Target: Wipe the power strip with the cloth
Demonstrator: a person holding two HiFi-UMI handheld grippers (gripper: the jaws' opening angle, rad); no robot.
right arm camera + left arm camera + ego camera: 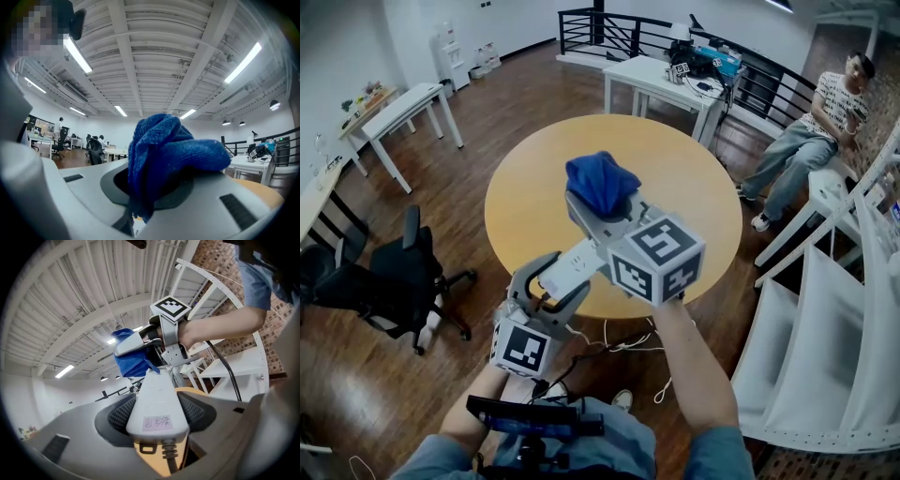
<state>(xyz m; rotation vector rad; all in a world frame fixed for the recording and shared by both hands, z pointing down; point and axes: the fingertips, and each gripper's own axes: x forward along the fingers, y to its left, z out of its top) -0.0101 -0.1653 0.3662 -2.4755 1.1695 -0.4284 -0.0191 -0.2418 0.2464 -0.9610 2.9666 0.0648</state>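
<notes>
1. Head view: My left gripper [555, 279] is held low, over the near edge of the round tan wooden surface [698, 192]. Its jaws are closed on the cord end of the long white plastic power strip [581, 261]. The strip is held in the air and slants up toward my right gripper [596, 202]. The right jaws are clamped on the bunched blue terry cloth [600, 178], which is raised above the middle of the surface.
2. Left gripper view: The power strip fills the gap between my left jaws, and both jaws press against its sides. A small pink label [157, 423] faces the camera, and the grey cord [169, 455] leaves the strip's near end. The cloth touches the strip's far end, with the right gripper directly behind it.
3. Right gripper view: The cloth is wadded between my right jaws, which are drawn in tight on it. Folds spill over the top, and one tail hangs down between the jaws.
</notes>
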